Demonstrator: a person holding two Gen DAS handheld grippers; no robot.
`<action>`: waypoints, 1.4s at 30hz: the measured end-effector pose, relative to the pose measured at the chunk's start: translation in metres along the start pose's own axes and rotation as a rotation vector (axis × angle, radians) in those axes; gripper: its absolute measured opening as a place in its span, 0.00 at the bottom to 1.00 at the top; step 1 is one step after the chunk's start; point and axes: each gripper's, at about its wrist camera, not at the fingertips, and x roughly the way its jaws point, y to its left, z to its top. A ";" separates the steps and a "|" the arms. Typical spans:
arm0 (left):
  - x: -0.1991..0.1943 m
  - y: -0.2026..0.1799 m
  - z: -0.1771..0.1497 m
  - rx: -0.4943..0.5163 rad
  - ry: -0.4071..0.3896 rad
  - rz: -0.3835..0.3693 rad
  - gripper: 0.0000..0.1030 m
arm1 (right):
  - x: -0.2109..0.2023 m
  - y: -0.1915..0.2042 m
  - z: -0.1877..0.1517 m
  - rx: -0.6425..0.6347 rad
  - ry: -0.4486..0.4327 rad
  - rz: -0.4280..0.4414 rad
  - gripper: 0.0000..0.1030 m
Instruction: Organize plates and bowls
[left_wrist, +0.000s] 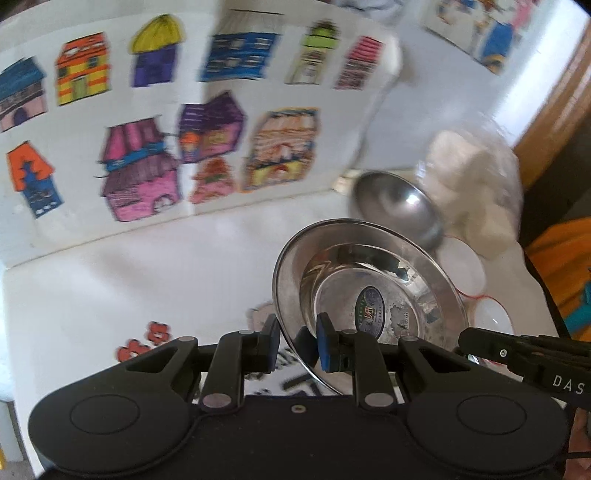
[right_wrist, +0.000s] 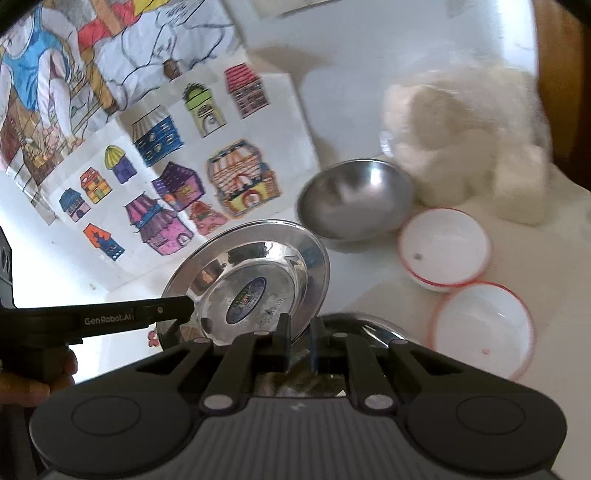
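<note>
Place: a home table is showing.
Evidence: children's coloured house drawings (left_wrist: 155, 122) are lying beside steel and white bowls (right_wrist: 443, 251) and a plush toy (right_wrist: 461, 147).

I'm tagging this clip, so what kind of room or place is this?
Probably a home, at a white table used by a child: coloured-in drawings of houses, a fluffy white soft toy, and a steel plate and bowls.
</note>
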 end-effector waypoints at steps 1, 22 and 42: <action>0.000 -0.005 -0.002 0.010 0.002 -0.008 0.22 | -0.005 -0.004 -0.003 0.005 -0.002 -0.007 0.11; 0.006 -0.062 -0.044 0.164 0.099 -0.051 0.20 | -0.041 -0.053 -0.066 0.132 0.036 -0.066 0.11; 0.002 -0.052 -0.050 0.135 0.108 -0.025 0.22 | -0.027 -0.017 -0.061 0.035 0.074 -0.001 0.09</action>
